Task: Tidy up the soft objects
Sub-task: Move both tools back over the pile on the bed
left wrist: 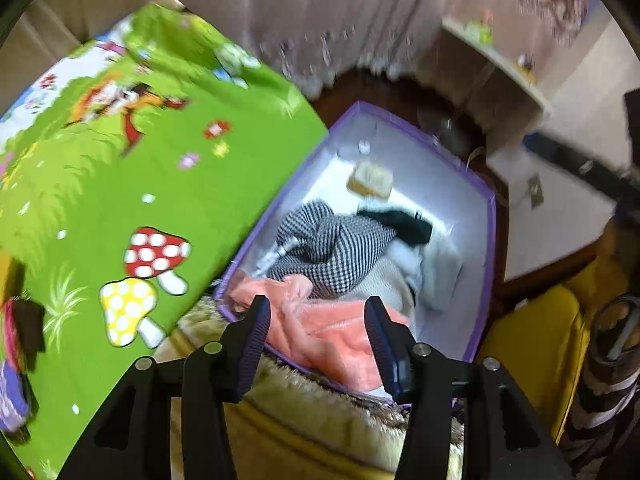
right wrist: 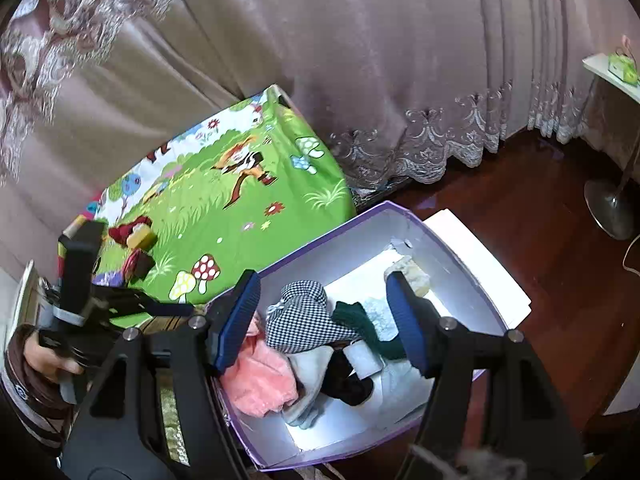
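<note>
A purple-edged white storage box [left wrist: 486, 240] [right wrist: 452, 256] stands on the floor beside a low table. In it lie a pink fluffy cloth [left wrist: 336, 332] [right wrist: 260, 376], a black-and-white checked cloth [left wrist: 332, 240] [right wrist: 304, 316], a dark green knit [right wrist: 368, 328], black and pale pieces, and a yellowish sponge-like item [left wrist: 370, 178] [right wrist: 414, 274]. My left gripper [left wrist: 318, 320] is open and empty, just above the pink cloth at the box's near edge. My right gripper [right wrist: 322, 312] is open and empty, above the box.
A green cartoon mat [left wrist: 120, 184] [right wrist: 224, 208] covers the table left of the box, with a few soft items at its far end [right wrist: 136, 240]. A fuzzy beige rug [left wrist: 320, 404] and a yellow cushion [left wrist: 532, 340] lie near. Curtains [right wrist: 360, 60] and a lamp base [right wrist: 608, 204] stand behind.
</note>
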Demonstrator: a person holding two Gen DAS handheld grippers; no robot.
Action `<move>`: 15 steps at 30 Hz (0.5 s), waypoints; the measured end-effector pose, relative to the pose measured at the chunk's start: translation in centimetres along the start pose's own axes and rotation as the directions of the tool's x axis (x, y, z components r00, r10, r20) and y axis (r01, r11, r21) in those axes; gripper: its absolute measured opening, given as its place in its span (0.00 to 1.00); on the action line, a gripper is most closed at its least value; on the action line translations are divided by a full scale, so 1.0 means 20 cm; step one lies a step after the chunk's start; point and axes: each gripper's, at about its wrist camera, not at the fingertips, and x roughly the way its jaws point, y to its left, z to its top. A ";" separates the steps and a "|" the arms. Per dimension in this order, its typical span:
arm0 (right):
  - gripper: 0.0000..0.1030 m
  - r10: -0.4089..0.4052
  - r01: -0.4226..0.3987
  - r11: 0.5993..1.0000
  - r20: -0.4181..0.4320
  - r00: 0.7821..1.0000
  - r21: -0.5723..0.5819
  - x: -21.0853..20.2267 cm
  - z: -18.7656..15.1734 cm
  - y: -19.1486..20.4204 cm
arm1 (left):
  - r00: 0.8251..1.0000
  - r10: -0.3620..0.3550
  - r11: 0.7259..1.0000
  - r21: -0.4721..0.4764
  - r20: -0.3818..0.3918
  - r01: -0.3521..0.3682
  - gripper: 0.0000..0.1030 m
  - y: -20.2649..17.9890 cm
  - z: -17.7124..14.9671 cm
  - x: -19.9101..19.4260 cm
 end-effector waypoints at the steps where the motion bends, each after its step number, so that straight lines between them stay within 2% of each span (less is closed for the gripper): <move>1: 0.67 -0.001 0.001 1.000 -0.003 1.000 -0.005 0.00 0.00 0.02 | 0.999 -0.007 1.000 -0.020 0.037 0.008 0.49 0.02 -0.02 -0.06; 6: 0.67 0.017 -0.018 0.998 -0.016 1.000 -0.052 0.01 0.01 0.16 | 0.981 -0.007 0.993 -0.112 0.191 0.029 0.51 0.17 -0.15 -0.28; 8: 0.67 0.028 -0.030 0.996 -0.026 0.999 -0.079 0.02 0.01 0.23 | 0.969 0.048 0.994 -0.107 0.243 -0.023 0.52 0.21 -0.24 -0.36; 12: 0.67 0.062 -0.066 0.989 -0.033 0.998 -0.134 0.03 0.02 0.40 | 0.949 0.148 0.985 -0.130 0.279 -0.115 0.52 0.31 -0.37 -0.47; 15: 0.67 0.088 -0.094 0.980 -0.044 0.995 -0.175 0.06 0.02 0.55 | 0.935 0.183 0.974 -0.188 0.303 -0.129 0.52 0.44 -0.49 -0.56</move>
